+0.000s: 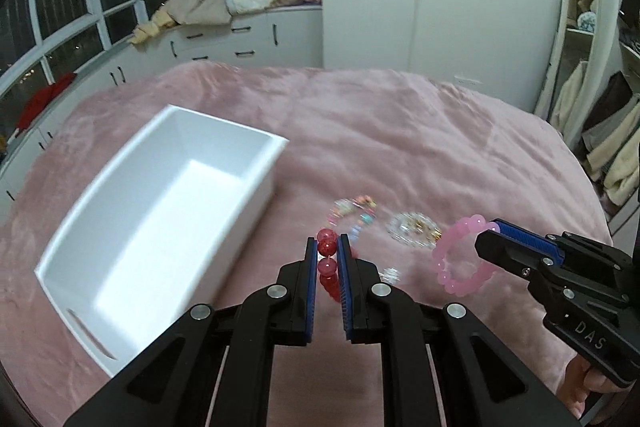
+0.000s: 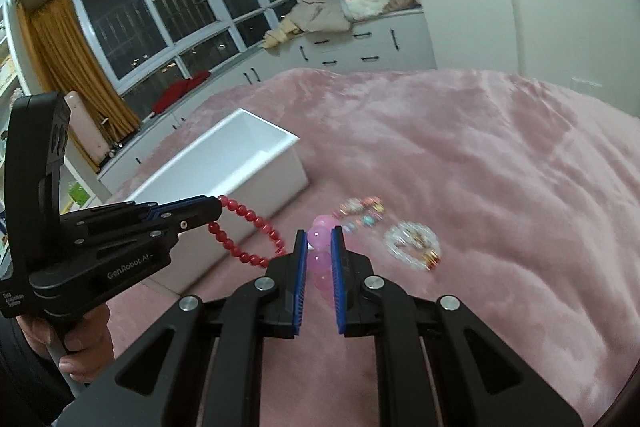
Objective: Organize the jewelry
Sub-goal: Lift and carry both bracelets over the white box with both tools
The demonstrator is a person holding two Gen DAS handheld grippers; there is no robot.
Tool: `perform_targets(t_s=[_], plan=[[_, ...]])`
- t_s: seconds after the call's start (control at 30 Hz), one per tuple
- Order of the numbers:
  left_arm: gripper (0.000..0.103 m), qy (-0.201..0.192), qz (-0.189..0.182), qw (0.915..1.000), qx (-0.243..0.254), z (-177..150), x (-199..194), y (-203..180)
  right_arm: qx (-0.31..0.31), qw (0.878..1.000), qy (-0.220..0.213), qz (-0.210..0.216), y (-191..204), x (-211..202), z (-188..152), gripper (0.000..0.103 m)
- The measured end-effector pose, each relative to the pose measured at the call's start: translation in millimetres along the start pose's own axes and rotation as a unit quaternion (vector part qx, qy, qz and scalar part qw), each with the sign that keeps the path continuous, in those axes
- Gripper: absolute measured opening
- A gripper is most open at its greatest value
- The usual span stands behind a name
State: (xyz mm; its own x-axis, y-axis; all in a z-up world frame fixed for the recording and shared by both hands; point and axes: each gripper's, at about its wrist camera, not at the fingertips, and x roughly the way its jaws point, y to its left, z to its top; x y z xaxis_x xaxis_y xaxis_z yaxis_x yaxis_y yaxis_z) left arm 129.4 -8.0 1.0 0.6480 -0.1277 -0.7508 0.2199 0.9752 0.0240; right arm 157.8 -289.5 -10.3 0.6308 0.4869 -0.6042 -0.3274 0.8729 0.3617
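1. Left wrist view: my left gripper (image 1: pixel 327 251) is clamping the red bead bracelet (image 1: pixel 327 261); the beads are sitting pinched between my narrow fingers (image 1: pixel 310 283), with one bead poking out past the tips and the rest of the loop hanging out of sight below.
2. The white box (image 1: pixel 160 227) is lying on the pink bed (image 1: pixel 400 131) to the left of my fingers, near them. As far as I can see into it, it is holding nothing, so I am judging that no jewelry has been put away yet.
3. Just beyond my fingertips the multicoloured charm bracelet (image 1: pixel 354 215) is lying on the bed, and beside it, to the right, the clear crystal bracelet (image 1: pixel 412 229). A small clear piece (image 1: pixel 391 274) is showing right of my fingers; I cannot tell what it is.
4. Far right, my right gripper (image 1: pixel 490 235) is gripping the pale pink bracelet (image 1: pixel 460 259), held up off the bed.
5. Right wrist view: my right fingers (image 2: pixel 300 283) are closed narrowly on the pale pink bracelet (image 2: pixel 320 255), its beads wedged between the blue pads.
6. To the left, my left gripper (image 2: pixel 218 205) is holding the red bead bracelet (image 2: pixel 248 231) dangling in front of the white box (image 2: pixel 240 163), not over its opening.
7. The charm bracelet (image 2: pixel 362 213) and crystal bracelet (image 2: pixel 412 245) are lying ahead and right of my fingertips, untouched.
8. My judgement: two pieces are in hand and waiting to be dropped in, two are left to collect, so the task is in its early part.
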Motion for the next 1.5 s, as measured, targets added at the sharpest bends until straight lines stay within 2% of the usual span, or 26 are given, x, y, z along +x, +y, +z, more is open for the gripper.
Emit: perform_targets(t_s=[0.27,0.57,0.8,0.97,1.23,1.5], plan=[[0.015,-0.03,0.036,0.9985,-0.025,19,-26,58,-0.043,0.999,-0.009,0.02,51,28,40,0.012],[0.015,-0.048,0.054,0.9959,-0.054,19,-37,118,-0.076,0.996,-0.003,0.037,105,68,57,0.012],[0.015,-0.043,0.074,0.9934,-0.076,13,-34,159,-0.105,0.993,0.01,0.047,145,102,68,0.012],[0.015,-0.028,0.083,0.9925,-0.085,8,-21,182,-0.106,0.992,0.022,0.057,163,125,70,0.012],[0.015,0.018,0.094,0.9893,-0.11,-15,11,208,-0.12,0.989,0.084,0.037,171,178,52,0.012],[0.015,0.036,0.098,0.9873,-0.119,-23,18,214,-0.109,0.984,0.122,0.067,174,197,32,0.014]])
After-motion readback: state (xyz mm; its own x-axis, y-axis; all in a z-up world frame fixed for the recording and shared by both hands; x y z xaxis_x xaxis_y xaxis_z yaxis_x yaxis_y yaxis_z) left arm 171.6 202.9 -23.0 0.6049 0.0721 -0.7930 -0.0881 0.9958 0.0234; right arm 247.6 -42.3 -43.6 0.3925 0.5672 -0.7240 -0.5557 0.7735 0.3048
